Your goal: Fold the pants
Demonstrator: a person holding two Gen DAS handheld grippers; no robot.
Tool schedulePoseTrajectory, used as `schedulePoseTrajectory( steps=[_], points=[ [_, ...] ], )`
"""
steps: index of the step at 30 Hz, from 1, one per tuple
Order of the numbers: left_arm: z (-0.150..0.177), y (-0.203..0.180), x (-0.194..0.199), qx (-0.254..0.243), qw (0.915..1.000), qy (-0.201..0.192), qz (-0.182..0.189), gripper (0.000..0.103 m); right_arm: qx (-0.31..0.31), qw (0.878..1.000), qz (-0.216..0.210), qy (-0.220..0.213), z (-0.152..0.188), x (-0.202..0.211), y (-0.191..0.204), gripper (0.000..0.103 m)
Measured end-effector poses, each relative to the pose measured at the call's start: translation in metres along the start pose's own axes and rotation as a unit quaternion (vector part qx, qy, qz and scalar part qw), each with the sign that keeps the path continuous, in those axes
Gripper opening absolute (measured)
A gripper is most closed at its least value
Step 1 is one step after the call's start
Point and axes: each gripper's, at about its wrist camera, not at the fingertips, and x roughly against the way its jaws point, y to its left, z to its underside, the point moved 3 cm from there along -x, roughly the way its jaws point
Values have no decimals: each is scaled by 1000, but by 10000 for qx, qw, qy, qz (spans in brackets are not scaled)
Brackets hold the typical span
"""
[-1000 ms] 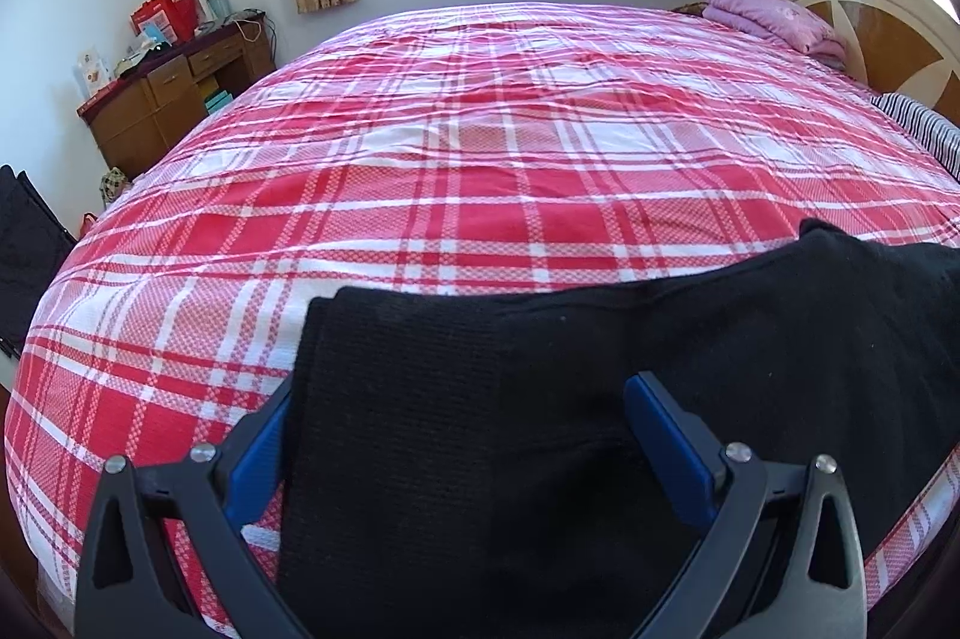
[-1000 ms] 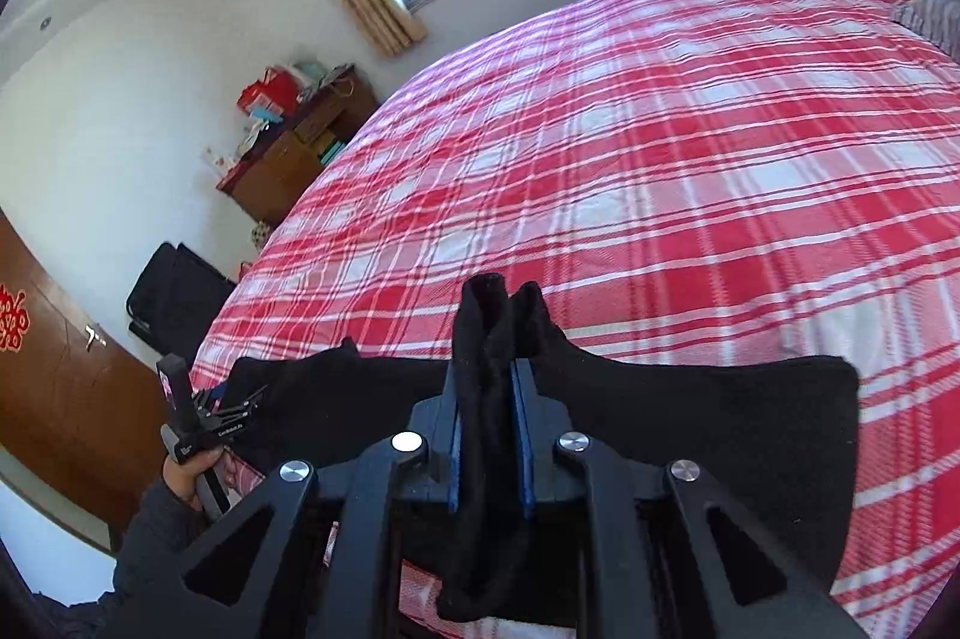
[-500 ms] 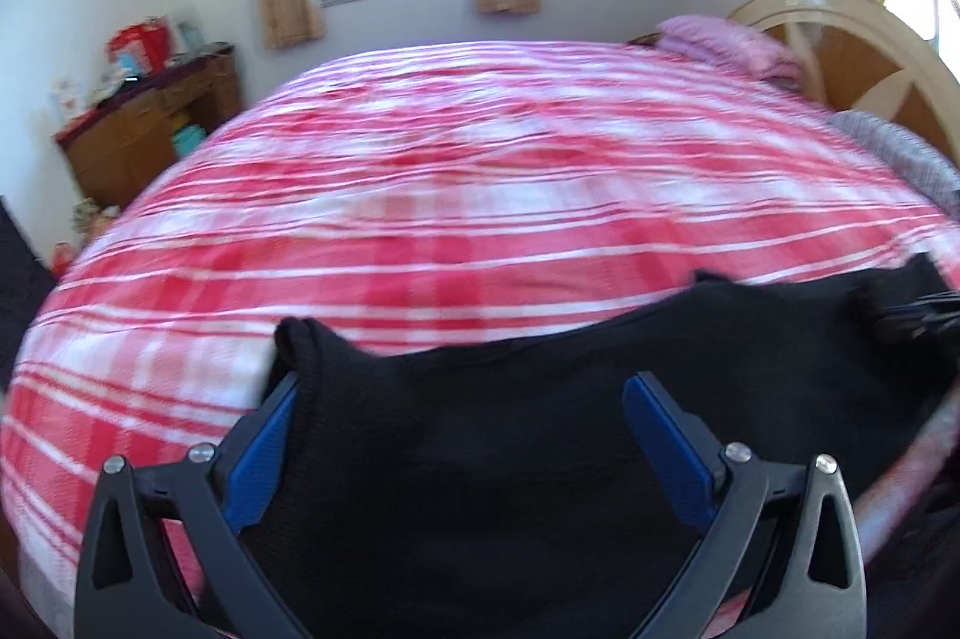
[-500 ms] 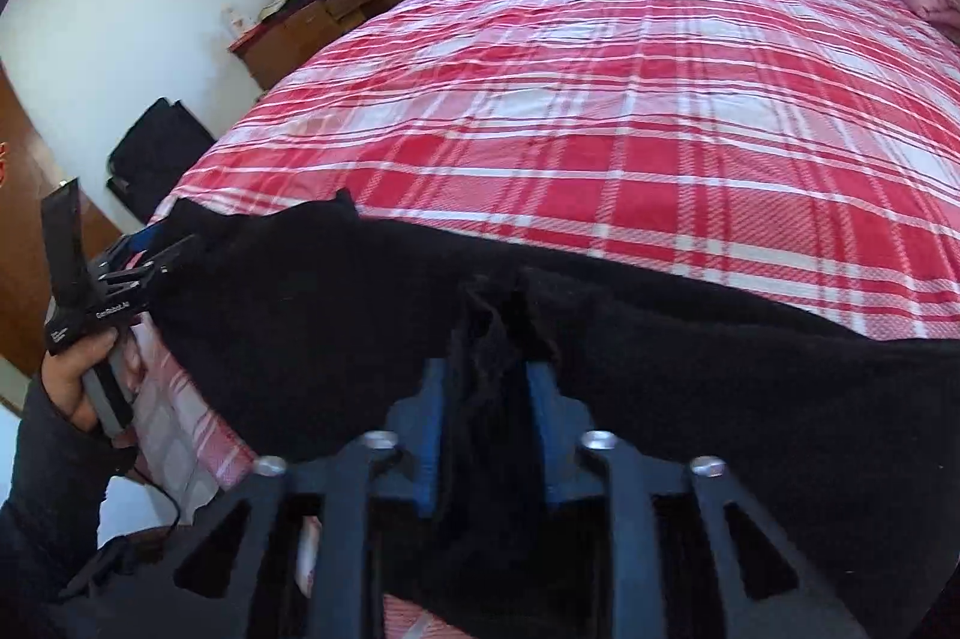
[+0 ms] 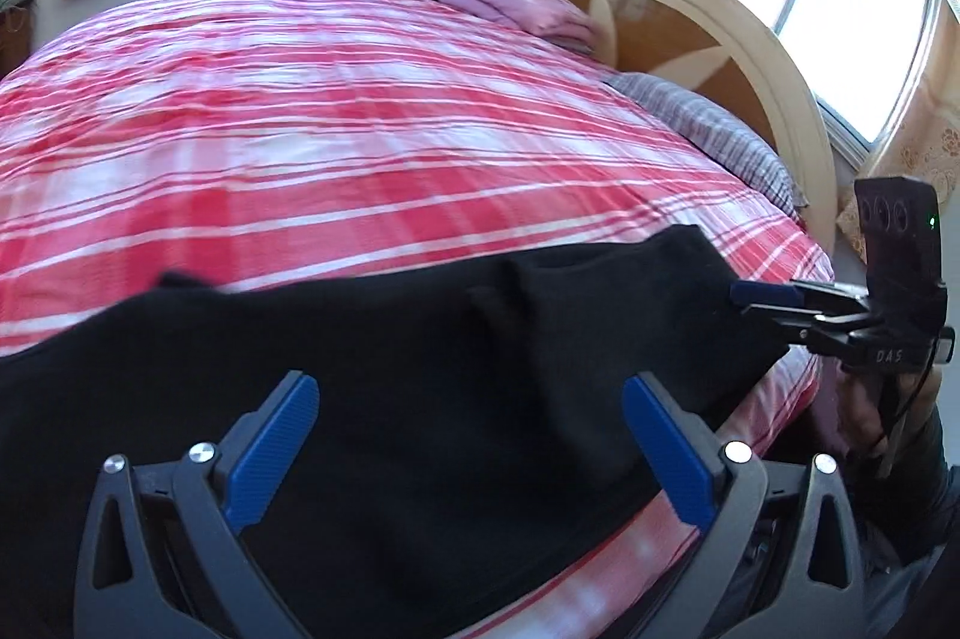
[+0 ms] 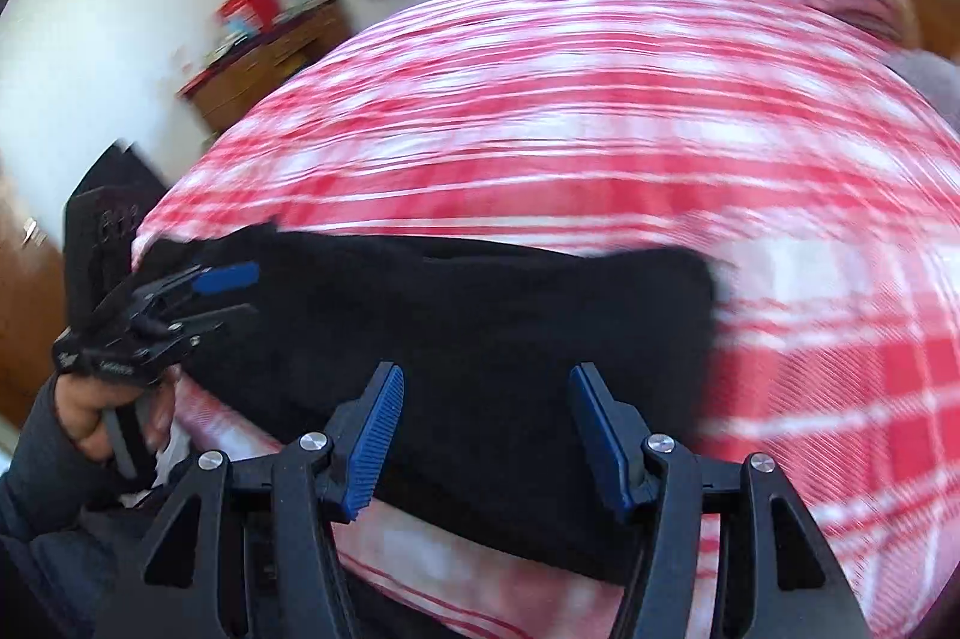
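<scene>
Black pants are now laid folded along the near edge of the checked bed, released from the opening right gripper, while the left gripper is spread wide and empty.

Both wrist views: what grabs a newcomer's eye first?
The red-and-white plaid bedspread fills both views. Black pants lie folded in a dark band across the near edge of the bed. Both sets of blue-padded jaws stand apart over the cloth, gripping nothing: the left gripper wide, the right gripper opening. A pink pillow sits by the headboard.
</scene>
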Motion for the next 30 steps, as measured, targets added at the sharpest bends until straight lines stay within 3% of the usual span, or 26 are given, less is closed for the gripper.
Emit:
schedulePoseTrajectory(
  steps=[5, 10, 14, 18, 19, 20, 22, 26, 30],
  points=[
    [1, -25, -13, -254, 9996, 71, -90, 103, 153, 9997, -96, -174, 9, 10, -5, 60],
    [-2, 7, 9, 135, 9974, -277, -649, 103, 1433, 9894, -216, -80, 23, -11, 60, 60],
    [0, 31, 28, 414, 9946, -497, -811, 103, 2154, 9756, -429, 35, 32, -29, 110, 60],
    [5, 39, 25, 604, 9944, -495, -712, 103, 2512, 9677, -182, 117, 33, -53, 135, 59],
    [7, 39, 24, 619, 9946, -488, -677, 103, 2608, 9653, -69, 153, 34, -60, 137, 46],
    [8, 38, 23, 617, 9949, -475, -645, 103, 2621, 9648, -24, 224, 36, -64, 136, 22],
    [6, 36, 25, 613, 9951, -508, -586, 103, 2414, 9694, -229, 390, 39, -65, 131, 8],
    [5, 28, 27, 536, 9959, -555, -479, 103, 2454, 9687, -305, 232, 42, -42, 131, 5],
    [8, 16, 15, 450, 9979, -387, -255, 103, 2612, 9634, -334, 491, 56, -54, 135, 5]
  ],
)
